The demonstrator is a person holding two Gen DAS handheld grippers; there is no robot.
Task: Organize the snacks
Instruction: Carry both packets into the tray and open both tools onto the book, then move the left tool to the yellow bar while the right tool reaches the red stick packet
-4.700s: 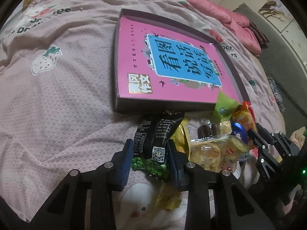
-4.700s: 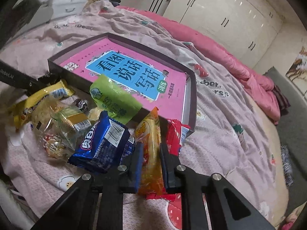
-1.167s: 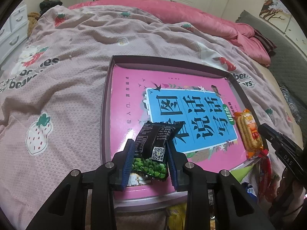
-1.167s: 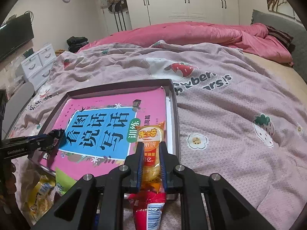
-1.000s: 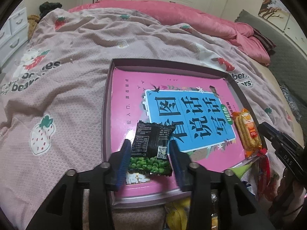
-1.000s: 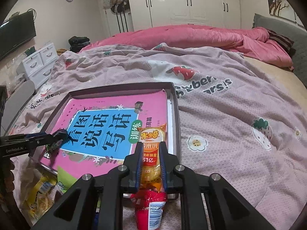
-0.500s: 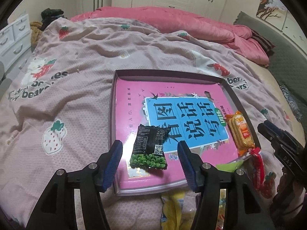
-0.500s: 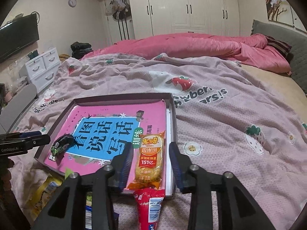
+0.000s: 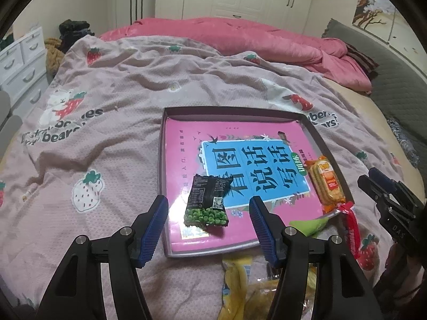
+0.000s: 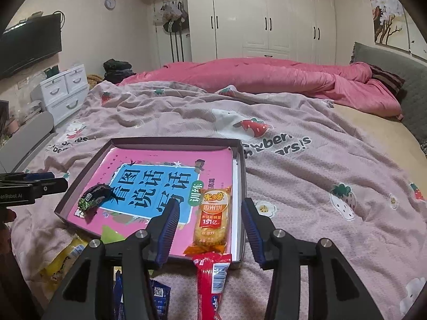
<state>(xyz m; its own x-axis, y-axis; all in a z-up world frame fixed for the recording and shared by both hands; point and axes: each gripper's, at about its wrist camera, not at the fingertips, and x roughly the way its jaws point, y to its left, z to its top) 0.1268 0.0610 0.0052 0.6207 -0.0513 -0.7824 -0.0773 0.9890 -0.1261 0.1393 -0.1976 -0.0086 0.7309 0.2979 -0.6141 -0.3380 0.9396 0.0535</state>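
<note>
We hold both the left gripper and right gripper wide, empty; the pea packet and rice cracker pack lie, apparently flat, near the tray's front edge.

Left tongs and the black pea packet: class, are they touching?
Apart. The left wrist view shows the left tongs open, pink book visible between each finger and the black pea packet.

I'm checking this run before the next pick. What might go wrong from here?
The orange cracker pack lies at the tray's near rim, its end overhanging, so a nudge may tip it out. The red packet touches that end; lifting it may drag the crackers. The tray sits on a soft, wrinkled blanket, so pressing nearby could tilt it.
</note>
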